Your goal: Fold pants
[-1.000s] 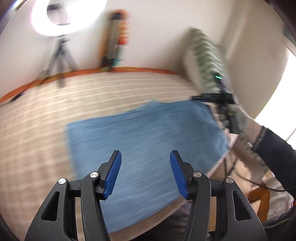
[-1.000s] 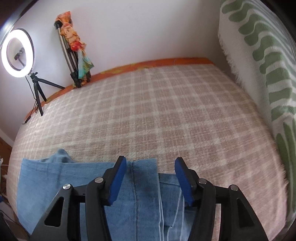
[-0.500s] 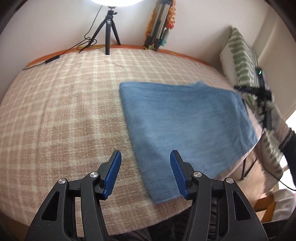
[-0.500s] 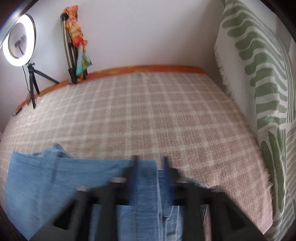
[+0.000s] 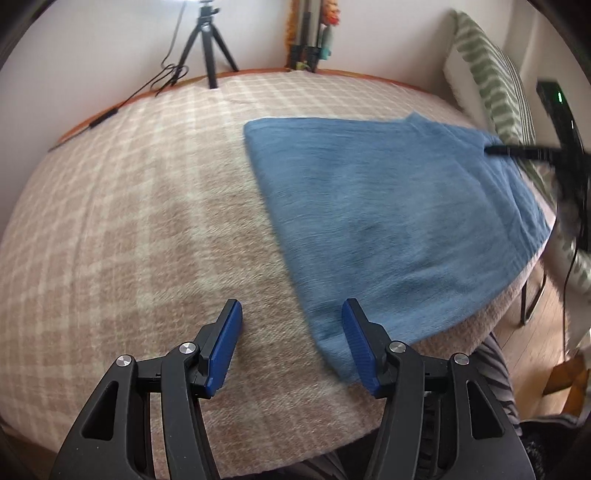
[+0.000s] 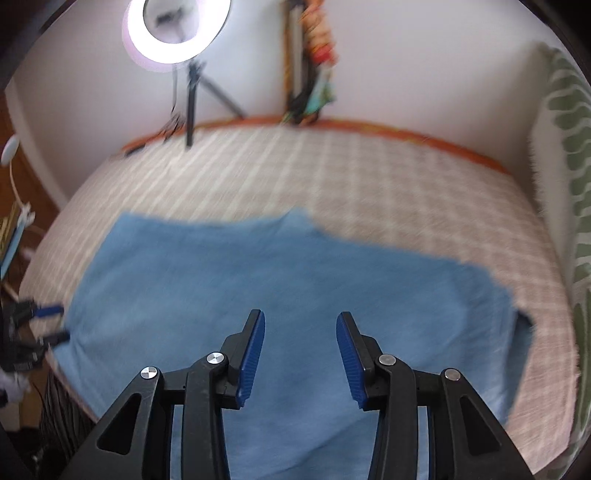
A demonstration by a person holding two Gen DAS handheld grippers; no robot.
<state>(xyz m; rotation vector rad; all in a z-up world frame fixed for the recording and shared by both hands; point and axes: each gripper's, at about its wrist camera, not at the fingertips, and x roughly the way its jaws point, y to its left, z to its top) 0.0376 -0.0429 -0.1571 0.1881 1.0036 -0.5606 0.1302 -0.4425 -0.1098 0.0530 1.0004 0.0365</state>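
The blue denim pants (image 5: 391, 221) lie flat on the checked bed cover, spread toward the right. My left gripper (image 5: 291, 343) is open and empty, hovering over the pants' near left corner. In the right wrist view the pants (image 6: 258, 288) fill the middle of the bed. My right gripper (image 6: 300, 354) is open and empty above them. The right gripper also shows blurred at the far right of the left wrist view (image 5: 517, 150), at the pants' far edge. The left gripper shows at the left edge of the right wrist view (image 6: 48, 321).
A ring light on a tripod (image 6: 177, 33) and a bundle of poles (image 6: 310, 74) stand by the back wall. A green-patterned white cushion (image 6: 565, 177) leans at the right. The bed's near edge (image 5: 498, 306) drops to a wooden floor.
Both grippers have swung: the left view turned left toward the pants' corner, the right view pulled back and up from the waistband, opening after a blurred moment. The pants stay flat.
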